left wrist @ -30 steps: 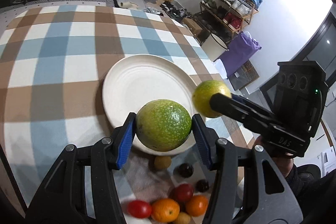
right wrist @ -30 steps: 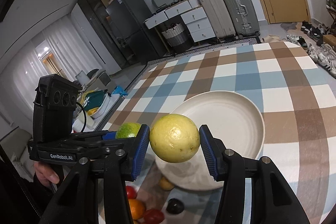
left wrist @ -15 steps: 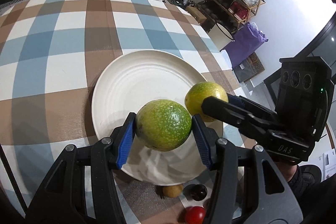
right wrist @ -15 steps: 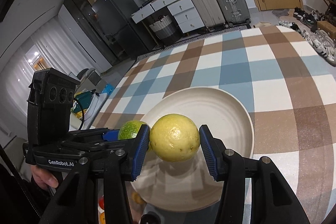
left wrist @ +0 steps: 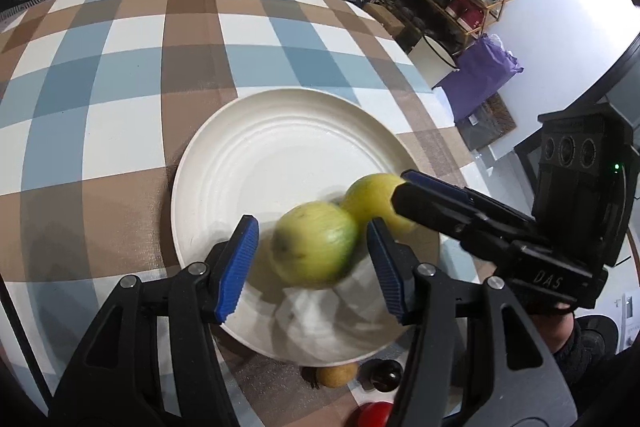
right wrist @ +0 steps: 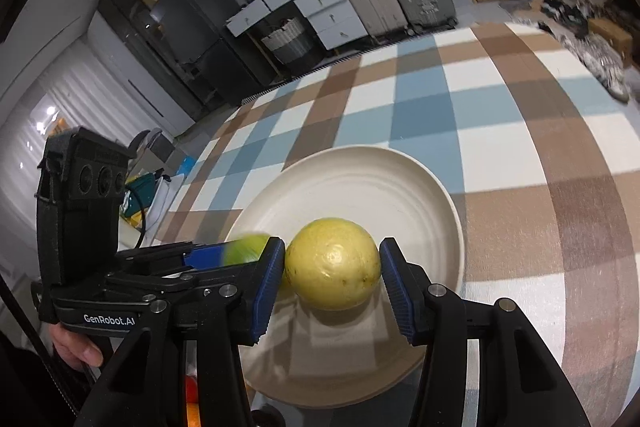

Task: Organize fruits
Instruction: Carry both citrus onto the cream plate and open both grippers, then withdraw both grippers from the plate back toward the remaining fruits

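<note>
A white plate (left wrist: 280, 155) sits on the checked tablecloth. My left gripper (left wrist: 312, 263) is open, and a blurred green fruit (left wrist: 314, 249) lies loose between its blue pads on the plate's near part. My right gripper (right wrist: 332, 283) is open around a yellow fruit (right wrist: 332, 269), which rests on the plate (right wrist: 360, 187) with small gaps to both pads. The yellow fruit (left wrist: 372, 197) touches the green one in the left wrist view. The green fruit (right wrist: 244, 247) is mostly hidden behind my right gripper's left finger.
Small fruits lie on the cloth just in front of the plate: a tan one (left wrist: 338, 375), a dark one (left wrist: 386, 375) and a red one (left wrist: 372, 415). The table's right edge (left wrist: 436, 87) drops to a floor with a shoe rack.
Both grippers have moved forward and down over the plate and opened. The green and yellow fruits have left the pads and now lie on the plate.
</note>
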A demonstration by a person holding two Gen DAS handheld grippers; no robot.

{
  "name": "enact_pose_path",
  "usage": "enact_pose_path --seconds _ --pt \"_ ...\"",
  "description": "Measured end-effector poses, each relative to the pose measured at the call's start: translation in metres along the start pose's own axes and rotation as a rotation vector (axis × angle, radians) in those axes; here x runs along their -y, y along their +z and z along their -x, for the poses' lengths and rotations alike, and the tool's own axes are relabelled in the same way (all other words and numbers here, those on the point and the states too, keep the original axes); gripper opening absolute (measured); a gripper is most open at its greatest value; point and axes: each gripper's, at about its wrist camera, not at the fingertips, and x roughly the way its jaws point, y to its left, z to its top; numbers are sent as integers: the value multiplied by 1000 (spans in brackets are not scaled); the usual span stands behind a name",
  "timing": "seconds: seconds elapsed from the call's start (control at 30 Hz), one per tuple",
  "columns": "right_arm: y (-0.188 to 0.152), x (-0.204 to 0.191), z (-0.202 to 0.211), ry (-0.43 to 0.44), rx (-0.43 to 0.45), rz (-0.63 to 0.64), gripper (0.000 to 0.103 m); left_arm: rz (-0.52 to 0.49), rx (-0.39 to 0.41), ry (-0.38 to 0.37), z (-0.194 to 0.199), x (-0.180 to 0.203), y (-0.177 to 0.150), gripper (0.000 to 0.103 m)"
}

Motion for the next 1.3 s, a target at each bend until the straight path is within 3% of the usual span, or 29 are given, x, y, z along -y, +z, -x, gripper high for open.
enact_pose_path --seconds 0.57,1.07,1.3 --pt "-11 -27 62 5 128 46 53 26 71 56 55 12 -38 58" --pt "-47 -67 105 -28 240 172 85 12 213 139 119 26 -100 81" --pt "-62 -80 115 -24 260 199 96 9 250 194 135 28 -118 84"
